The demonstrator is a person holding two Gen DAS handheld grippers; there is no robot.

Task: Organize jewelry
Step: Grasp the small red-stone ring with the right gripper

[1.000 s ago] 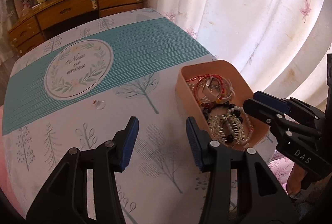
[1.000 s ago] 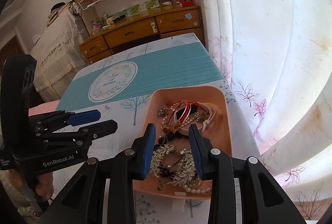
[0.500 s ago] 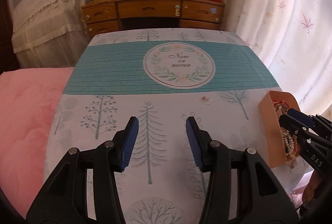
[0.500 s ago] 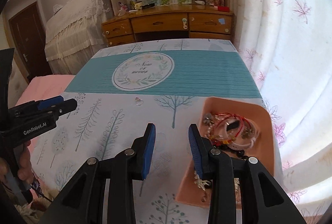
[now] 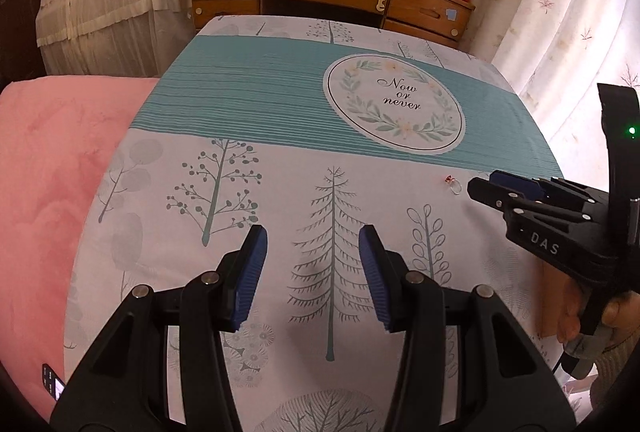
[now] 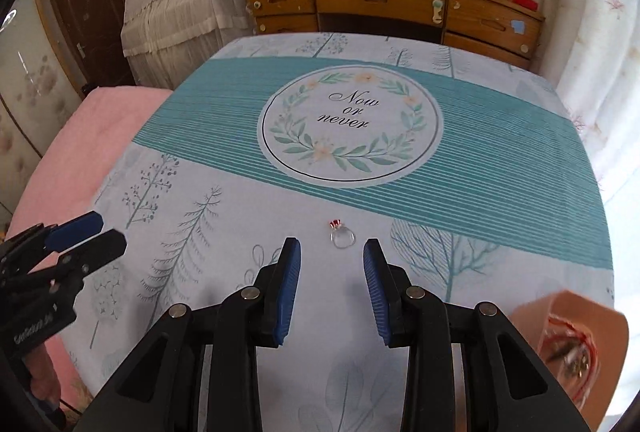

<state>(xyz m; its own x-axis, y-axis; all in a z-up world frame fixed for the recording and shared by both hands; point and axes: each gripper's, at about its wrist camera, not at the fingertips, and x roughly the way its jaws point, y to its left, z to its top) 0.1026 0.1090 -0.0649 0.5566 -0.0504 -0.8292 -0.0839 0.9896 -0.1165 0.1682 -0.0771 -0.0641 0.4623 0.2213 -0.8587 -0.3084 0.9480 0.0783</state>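
Both grippers have swung left off the tray [image 6: 576, 316]. Right gripper [image 6: 331, 258] hovers with narrow, empty jaws, the ring [image 6: 342, 237] on the tabletop [image 6: 240, 232] just beyond their tips. Left gripper [image 5: 312, 246] gapes wider, holding nothing, ring far right.

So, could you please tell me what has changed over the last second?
Both tools swung left, away from the pink tray: the right tool, which hung over the tray's jewelry, now lines up just short of the ring lying on the tablecloth; the left tool faces bare cloth. Nothing was picked up or let go. Both tools stayed open and empty; the ring lay still.
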